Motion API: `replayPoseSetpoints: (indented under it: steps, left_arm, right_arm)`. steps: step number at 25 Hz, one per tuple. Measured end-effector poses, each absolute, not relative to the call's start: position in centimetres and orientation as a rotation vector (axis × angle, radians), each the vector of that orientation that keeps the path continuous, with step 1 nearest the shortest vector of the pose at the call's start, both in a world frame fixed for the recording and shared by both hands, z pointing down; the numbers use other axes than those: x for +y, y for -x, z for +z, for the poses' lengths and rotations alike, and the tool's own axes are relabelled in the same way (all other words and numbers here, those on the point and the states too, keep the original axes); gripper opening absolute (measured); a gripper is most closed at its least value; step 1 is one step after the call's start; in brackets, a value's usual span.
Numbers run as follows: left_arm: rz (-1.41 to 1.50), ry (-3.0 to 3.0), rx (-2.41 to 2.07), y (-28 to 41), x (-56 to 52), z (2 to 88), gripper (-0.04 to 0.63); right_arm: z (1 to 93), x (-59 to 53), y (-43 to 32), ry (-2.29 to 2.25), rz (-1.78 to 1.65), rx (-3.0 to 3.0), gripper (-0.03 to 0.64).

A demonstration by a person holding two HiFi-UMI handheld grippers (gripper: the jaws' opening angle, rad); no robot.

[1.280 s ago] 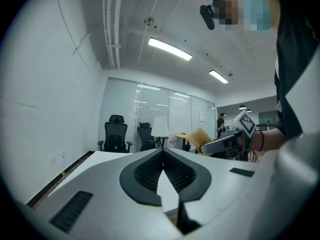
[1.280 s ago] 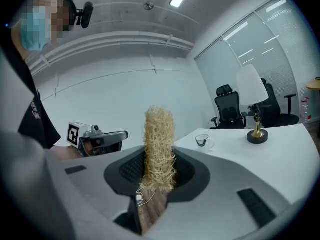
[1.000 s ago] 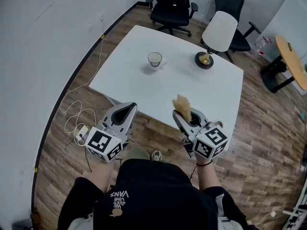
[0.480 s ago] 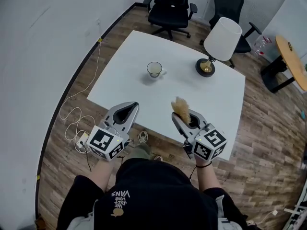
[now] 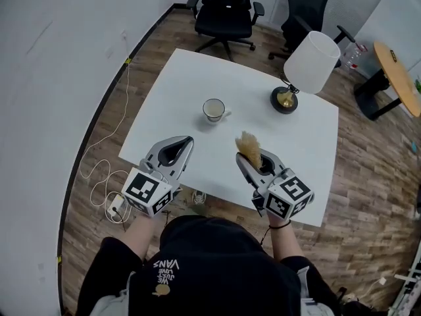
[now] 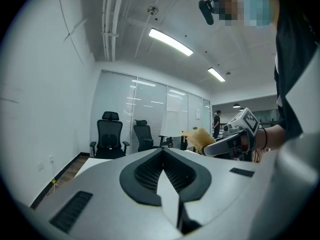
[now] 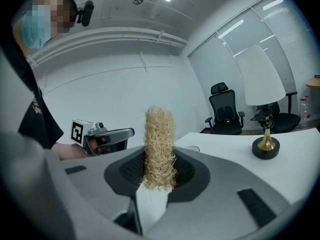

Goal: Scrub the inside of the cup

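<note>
A white cup (image 5: 213,110) with a handle stands near the middle of the white table (image 5: 171,97), its rim just showing in the right gripper view as the cup (image 7: 192,148). My right gripper (image 5: 246,153) is shut on a tan fibrous scrubber (image 5: 248,147), which sticks up between the jaws as the scrubber (image 7: 159,149). My left gripper (image 5: 184,142) is shut with nothing in it, over the table's near edge, left of the right one. In the left gripper view the left gripper (image 6: 163,149) shows closed jaws. Both grippers sit short of the cup.
A lamp with a white shade (image 5: 314,62) and dark round base (image 5: 284,100) stands at the table's right. Two black office chairs (image 5: 223,8) stand beyond the far edge. A white cable (image 5: 99,170) lies on the wooden floor at left. A round wooden table (image 5: 396,78) stands far right.
Both grippers have moved forward from over the floor to above the table's near edge, closer to the cup. The scrubber stays gripped in the right gripper.
</note>
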State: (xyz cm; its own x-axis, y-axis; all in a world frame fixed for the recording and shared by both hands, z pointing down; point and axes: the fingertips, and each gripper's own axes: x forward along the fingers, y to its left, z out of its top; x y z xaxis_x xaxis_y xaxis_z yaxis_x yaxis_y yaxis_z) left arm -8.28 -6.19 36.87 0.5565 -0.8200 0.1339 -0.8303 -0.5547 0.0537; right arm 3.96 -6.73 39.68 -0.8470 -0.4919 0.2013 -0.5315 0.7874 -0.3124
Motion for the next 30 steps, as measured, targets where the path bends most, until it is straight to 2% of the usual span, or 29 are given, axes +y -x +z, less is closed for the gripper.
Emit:
replayPoseSetpoints:
  steps: [14, 26, 30]
  left_arm:
    - [0.177, -2.770, -1.238, 11.4, -13.7, 38.6, 0.011]
    - [0.215, -2.807, -1.166, 10.0, -16.7, 42.7, 0.015]
    - [0.256, -2.815, -1.156, 9.8, -17.9, 44.7, 0.080]
  right_arm:
    - [40.2, -12.5, -0.7, -1.027, 0.574, -2.826, 0.095]
    - [41.2, -15.8, -0.7, -1.006, 0.594, -2.800, 0.095]
    - [41.9, -16.6, -0.7, -0.992, 0.597, -2.798, 0.095]
